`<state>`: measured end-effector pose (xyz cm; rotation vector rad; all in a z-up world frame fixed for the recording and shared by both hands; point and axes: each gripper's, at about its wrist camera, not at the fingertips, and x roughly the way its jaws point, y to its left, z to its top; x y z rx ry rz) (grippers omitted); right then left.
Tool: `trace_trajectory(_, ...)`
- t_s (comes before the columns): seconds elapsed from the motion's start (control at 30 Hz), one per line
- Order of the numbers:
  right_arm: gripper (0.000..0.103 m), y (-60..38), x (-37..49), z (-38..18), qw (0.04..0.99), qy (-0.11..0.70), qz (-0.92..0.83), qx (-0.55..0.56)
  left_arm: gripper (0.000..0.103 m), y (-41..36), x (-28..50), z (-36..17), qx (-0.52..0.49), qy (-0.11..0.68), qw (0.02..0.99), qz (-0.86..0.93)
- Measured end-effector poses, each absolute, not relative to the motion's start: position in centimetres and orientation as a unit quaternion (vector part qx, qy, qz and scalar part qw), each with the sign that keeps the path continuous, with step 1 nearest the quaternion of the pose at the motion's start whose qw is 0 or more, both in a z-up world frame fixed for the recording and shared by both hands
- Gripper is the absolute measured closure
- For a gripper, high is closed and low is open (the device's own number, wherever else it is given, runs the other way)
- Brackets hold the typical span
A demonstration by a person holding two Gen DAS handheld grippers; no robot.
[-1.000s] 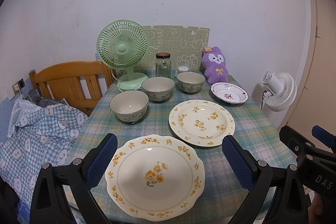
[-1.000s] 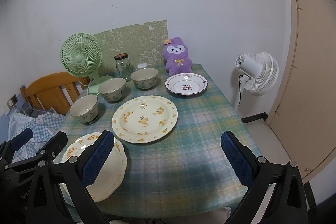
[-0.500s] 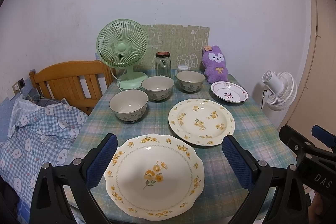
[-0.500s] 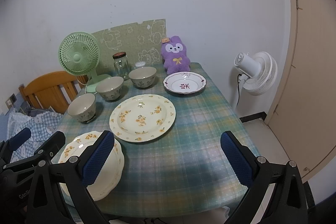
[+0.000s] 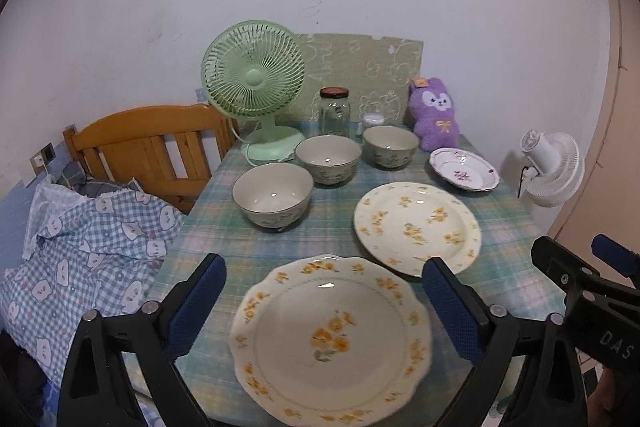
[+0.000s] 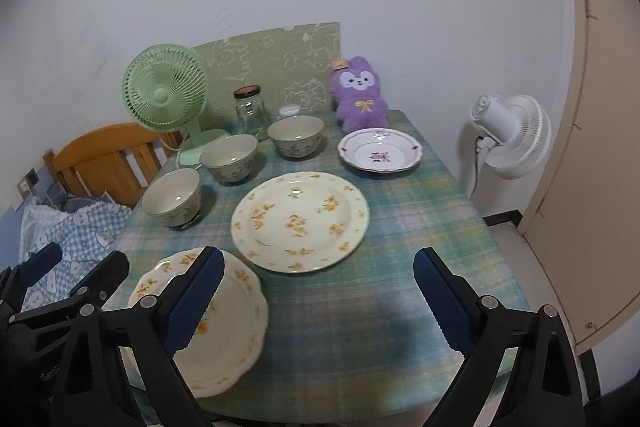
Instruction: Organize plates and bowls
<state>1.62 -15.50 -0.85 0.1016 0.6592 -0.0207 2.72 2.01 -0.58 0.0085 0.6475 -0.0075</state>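
Observation:
A scalloped cream plate with yellow flowers (image 5: 332,339) lies at the table's near edge, between the open fingers of my left gripper (image 5: 324,307). A round yellow-flowered plate (image 5: 416,227) lies behind it to the right. A small white plate with a red motif (image 5: 464,169) lies far right. Three grey-green bowls (image 5: 274,193) (image 5: 328,159) (image 5: 390,147) stand in a diagonal row. My right gripper (image 6: 318,295) is open and empty above the near table, with the scalloped plate (image 6: 224,327) at its left finger and the round plate (image 6: 300,219) beyond it.
At the back stand a green fan (image 5: 256,87), a glass jar (image 5: 335,111) and a purple plush toy (image 5: 434,115). A wooden chair (image 5: 148,147) and checked bedding (image 5: 80,247) are left of the plaid-covered table (image 6: 400,227). A white fan (image 6: 512,135) stands right.
Both grippers have moved slightly forward toward the table. The plates and bowls have not moved.

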Motion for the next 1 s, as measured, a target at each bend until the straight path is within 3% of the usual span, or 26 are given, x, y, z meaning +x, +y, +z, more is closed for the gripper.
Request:
trace_trajectory(0.77, 0.022, -7.3, 8.9, -11.3, 0.887, 0.459, -0.028, 0.038, 0.016, 8.4, 8.8, -11.9, 0.019, 0.453, 0.891, -0.026)
trace_trajectory(1.0, 0.023, -6.4, 9.4, -14.0, 0.868, 0.493, -0.04, 0.032, 0.02, 9.0, 9.8, -14.3, 0.012, 0.485, 0.874, -0.04)
